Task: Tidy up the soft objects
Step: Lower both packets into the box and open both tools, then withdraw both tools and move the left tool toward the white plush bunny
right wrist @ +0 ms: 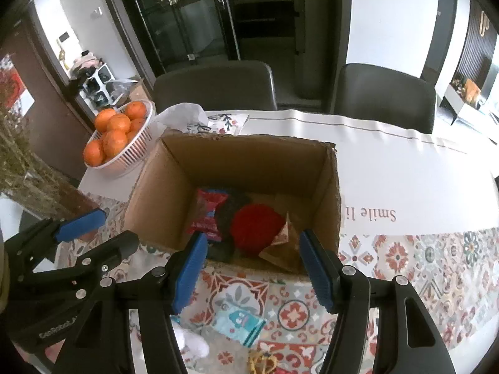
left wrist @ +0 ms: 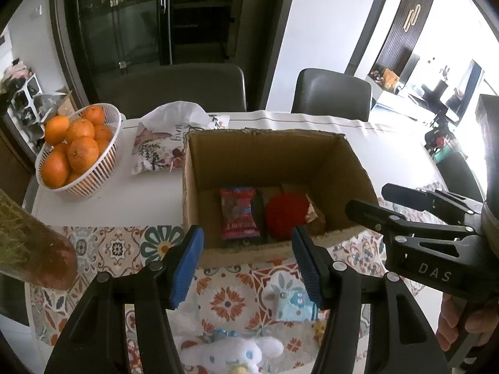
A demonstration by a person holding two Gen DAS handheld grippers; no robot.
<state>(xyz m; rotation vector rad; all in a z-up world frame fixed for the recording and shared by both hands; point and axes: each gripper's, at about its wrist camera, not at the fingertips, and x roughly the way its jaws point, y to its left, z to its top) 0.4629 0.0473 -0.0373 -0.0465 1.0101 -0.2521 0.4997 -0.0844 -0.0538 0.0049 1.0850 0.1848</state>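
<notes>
Inside cardboard box (right wrist: 249,159), round fuzzy red ball (right wrist: 256,229), red wrapper (right wrist: 207,215) beside

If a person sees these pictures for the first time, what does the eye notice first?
An open cardboard box stands mid-table, with a red ball and a red packet inside. At the table's far left corner, a white basket holds bright oranges. Nearer the camera, a white plush lies on the patterned cloth.

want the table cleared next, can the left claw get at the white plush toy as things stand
Probably yes: the left claw stands open and empty, and the white plush toy lies uncovered on the patterned cloth just below it, outside the cardboard box.
</notes>
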